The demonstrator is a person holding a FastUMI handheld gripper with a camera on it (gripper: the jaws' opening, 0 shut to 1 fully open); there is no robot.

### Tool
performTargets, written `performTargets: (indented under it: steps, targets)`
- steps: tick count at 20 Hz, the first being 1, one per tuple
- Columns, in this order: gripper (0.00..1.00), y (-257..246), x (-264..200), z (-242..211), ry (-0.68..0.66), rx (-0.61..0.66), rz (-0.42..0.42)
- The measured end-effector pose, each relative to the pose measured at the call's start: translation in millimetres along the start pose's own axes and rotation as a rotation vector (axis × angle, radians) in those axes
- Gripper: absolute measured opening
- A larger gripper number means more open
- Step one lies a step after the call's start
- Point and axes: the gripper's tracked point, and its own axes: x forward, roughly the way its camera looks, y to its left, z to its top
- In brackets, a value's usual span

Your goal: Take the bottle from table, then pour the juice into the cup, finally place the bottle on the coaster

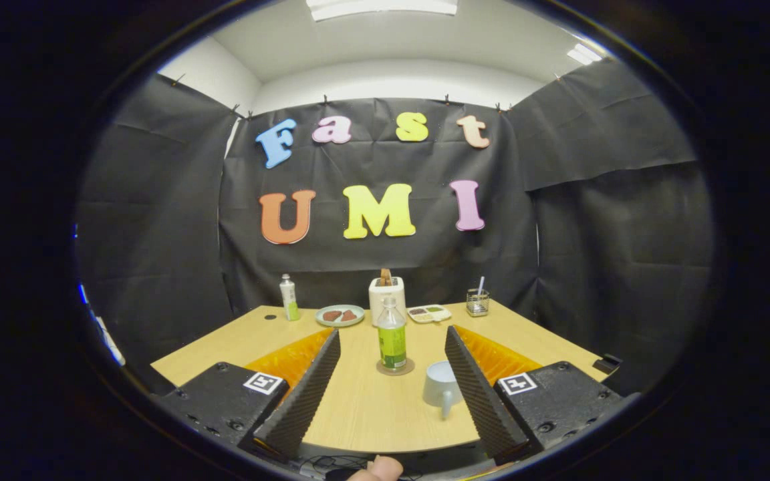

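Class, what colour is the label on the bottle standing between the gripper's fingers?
Green, on the bottle, seen in the gripper view; the gripper is open.

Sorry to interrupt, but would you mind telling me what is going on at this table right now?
A person is holding a gripper over the wooden table, its fingers open and gripping nothing. Between and just ahead of them, the juice bottle stands upright on a round coaster, with the grey cup beside the bottle, near one finger. A toaster and a plate sit beyond.
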Motion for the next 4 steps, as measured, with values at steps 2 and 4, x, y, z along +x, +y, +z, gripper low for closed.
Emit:
performTargets:
  steps: [2,4]
  targets:
    - [1.00,0.7,0.7,0.7,-0.005,-0.003,0.006]
    - [1.00,0.9,0.6,1.9,-0.011,-0.021,0.019]
